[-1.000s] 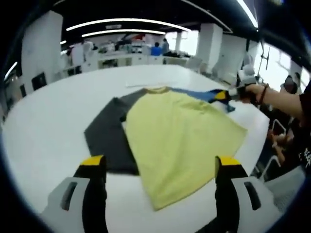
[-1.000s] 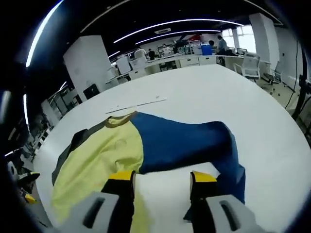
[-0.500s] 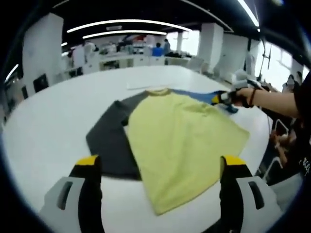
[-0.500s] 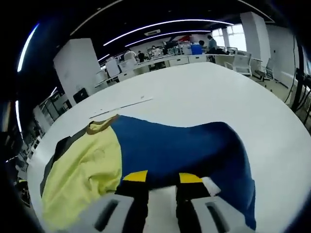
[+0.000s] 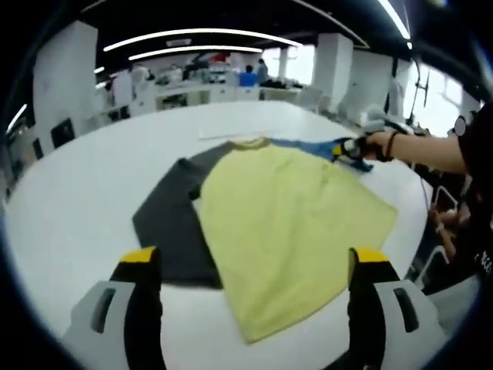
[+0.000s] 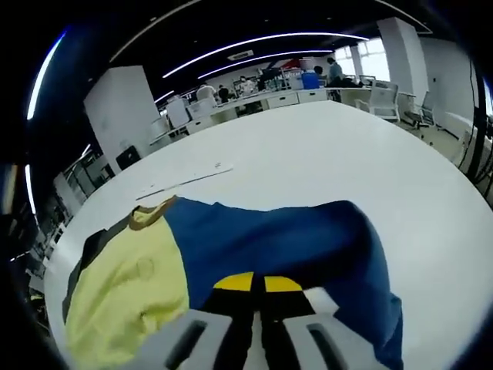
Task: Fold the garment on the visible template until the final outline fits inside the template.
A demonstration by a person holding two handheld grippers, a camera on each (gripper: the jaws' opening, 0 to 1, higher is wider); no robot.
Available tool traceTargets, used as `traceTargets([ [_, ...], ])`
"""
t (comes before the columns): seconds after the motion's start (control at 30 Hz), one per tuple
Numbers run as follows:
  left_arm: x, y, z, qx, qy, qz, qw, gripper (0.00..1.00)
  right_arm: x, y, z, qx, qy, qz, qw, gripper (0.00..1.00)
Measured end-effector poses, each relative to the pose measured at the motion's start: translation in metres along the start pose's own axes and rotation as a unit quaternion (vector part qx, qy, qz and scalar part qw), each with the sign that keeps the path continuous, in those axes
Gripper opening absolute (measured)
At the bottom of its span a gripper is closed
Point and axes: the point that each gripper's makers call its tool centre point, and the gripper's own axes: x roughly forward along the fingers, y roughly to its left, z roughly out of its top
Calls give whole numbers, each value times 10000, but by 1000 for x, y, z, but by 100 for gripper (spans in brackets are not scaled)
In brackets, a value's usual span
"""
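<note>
Right hand-held gripper (image 6: 258,284) now clamped on blue sleeve (image 6: 285,239) after closing from open within the last second, left hand-held gripper (image 5: 250,266) open above hem of garment (image 5: 285,223) lying flat on counter (image 5: 77,200), sleeve fold ready to begin.

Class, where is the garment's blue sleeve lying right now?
In the right gripper view, the blue sleeve lies on the white table, right of the yellow body panel and directly ahead of the right hand-held gripper, whose jaws are together at its near edge.

Matt cloth garment (image 5: 285,208), smooth table (image 5: 69,200)
</note>
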Motion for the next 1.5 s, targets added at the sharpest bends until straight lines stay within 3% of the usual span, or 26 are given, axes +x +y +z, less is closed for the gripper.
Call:
traceTargets([
  [0.73, -2, 1, -4, 129, 61, -41, 9999, 99, 11, -12, 21, -373, 62, -239, 9990, 1],
  [0.93, -2, 1, -3, 130, 24, -31, 9999, 98, -2, -8, 13, -606, 154, -255, 9977, 12],
  [1.3, -3, 0, -4, 165, 33, -68, 9998, 96, -12, 20, -20, -300, 467, 161, 9983, 13],
  [1.5, -5, 2, -3, 186, 11, -19, 9998, 93, -7, 30, -26, -282, 467, 287, 9981, 8],
])
